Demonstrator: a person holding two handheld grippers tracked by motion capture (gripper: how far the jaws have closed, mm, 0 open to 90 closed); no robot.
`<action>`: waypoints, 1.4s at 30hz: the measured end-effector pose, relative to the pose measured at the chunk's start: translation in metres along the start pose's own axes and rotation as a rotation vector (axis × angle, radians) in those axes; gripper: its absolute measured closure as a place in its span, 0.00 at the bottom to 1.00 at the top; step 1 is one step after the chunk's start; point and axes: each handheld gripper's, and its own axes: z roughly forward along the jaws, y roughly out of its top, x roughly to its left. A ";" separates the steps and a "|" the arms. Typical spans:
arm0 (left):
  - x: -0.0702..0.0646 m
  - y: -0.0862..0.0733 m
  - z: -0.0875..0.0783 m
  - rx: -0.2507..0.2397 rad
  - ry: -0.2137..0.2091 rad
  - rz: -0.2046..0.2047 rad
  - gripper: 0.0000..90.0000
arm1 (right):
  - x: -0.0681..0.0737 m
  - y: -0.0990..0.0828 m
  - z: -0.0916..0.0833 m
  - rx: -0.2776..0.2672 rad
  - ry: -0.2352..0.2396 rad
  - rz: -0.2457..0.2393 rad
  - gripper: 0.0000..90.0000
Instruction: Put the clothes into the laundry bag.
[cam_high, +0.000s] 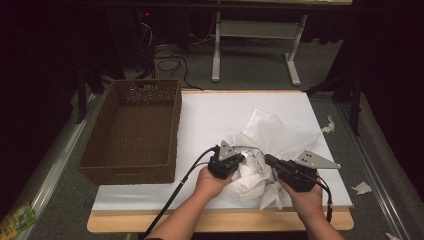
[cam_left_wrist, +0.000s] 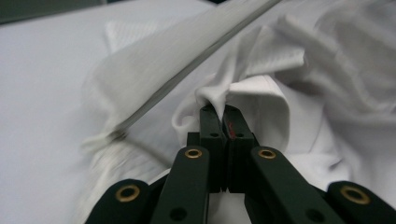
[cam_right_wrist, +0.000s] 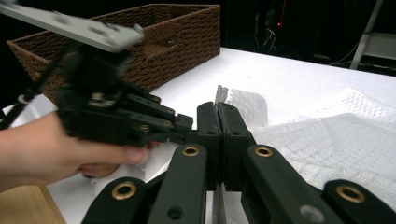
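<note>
The white-covered table (cam_high: 210, 115) is seen whole from the high view, with a brown wicker basket (cam_high: 131, 131) well to the left of both grippers, resting at the table's left edge. A crumpled white cloth (cam_high: 260, 150) is spread ahead of and between the two grippers, its far flap lying flat beyond them. The left gripper (cam_high: 235, 162) is held at the near-left of the bunched cloth, the right gripper (cam_high: 267, 160) at its near-right, tips pointed toward each other and close together. What the high view hides is given by the gripper views: in the left gripper view the left gripper (cam_left_wrist: 222, 112) is seen clamped together on a raised fold of the cloth (cam_left_wrist: 261, 93), which is pinched between the pads just ahead of the tips. In the right gripper view the right gripper (cam_right_wrist: 218, 108) is seen closed as well, with a thin cloth edge (cam_right_wrist: 243, 105) caught between the pads; the left gripper body and the hand (cam_right_wrist: 51, 149) holding it are seen immediately to the left, the basket (cam_right_wrist: 182, 42) beyond them. Cloth weave texture is resolved only up close.
</note>
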 end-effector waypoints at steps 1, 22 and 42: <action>-0.005 0.004 0.001 -0.007 0.001 0.003 0.98 | 0.000 0.000 0.001 0.000 0.001 -0.004 1.00; -0.015 -0.007 -0.026 -0.121 0.052 -0.110 0.59 | 0.000 0.003 -0.007 -0.019 0.001 0.001 1.00; -0.021 0.006 -0.022 -0.115 0.146 -0.058 0.96 | 0.004 0.004 -0.009 -0.029 0.035 0.002 1.00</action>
